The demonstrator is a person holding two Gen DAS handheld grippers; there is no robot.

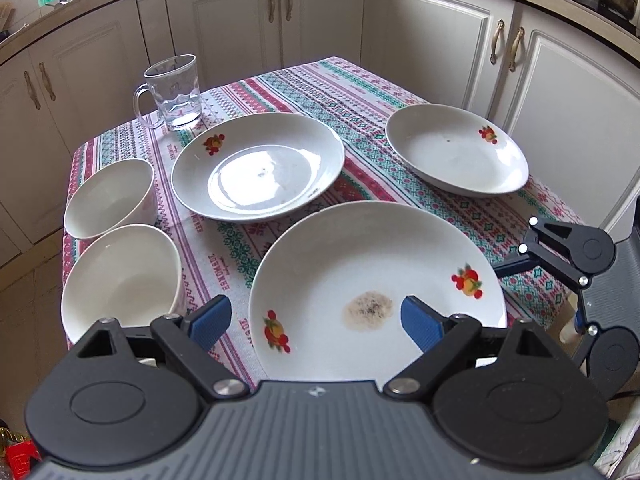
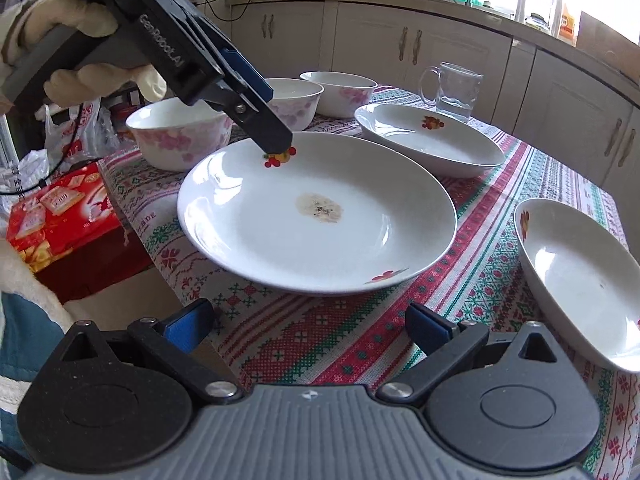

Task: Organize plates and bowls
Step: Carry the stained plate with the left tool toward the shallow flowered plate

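A white plate with a brown stain (image 1: pixel 376 292) (image 2: pixel 316 212) lies nearest on the striped tablecloth (image 1: pixel 280 92). My left gripper (image 1: pixel 316 322) is open and straddles its left rim, one pad over the cloth and one over the plate. In the right wrist view one of its fingers (image 2: pixel 276 140) hangs just above that rim. My right gripper (image 2: pixel 310 326) is open and empty over the cloth at the plate's other side. Two more plates (image 1: pixel 258 166) (image 1: pixel 456 148) lie beyond. White bowls with pink flowers (image 2: pixel 180 134) (image 2: pixel 296 98) (image 2: pixel 340 88) stand in a row at the table's edge.
A glass mug (image 1: pixel 174 92) stands at the far corner of the table. Cream cabinets (image 1: pixel 280 12) close in behind and to the right. A red box (image 2: pixel 60 216) and plastic bags sit low beside the table. A gloved hand (image 2: pixel 80 20) holds the left gripper.
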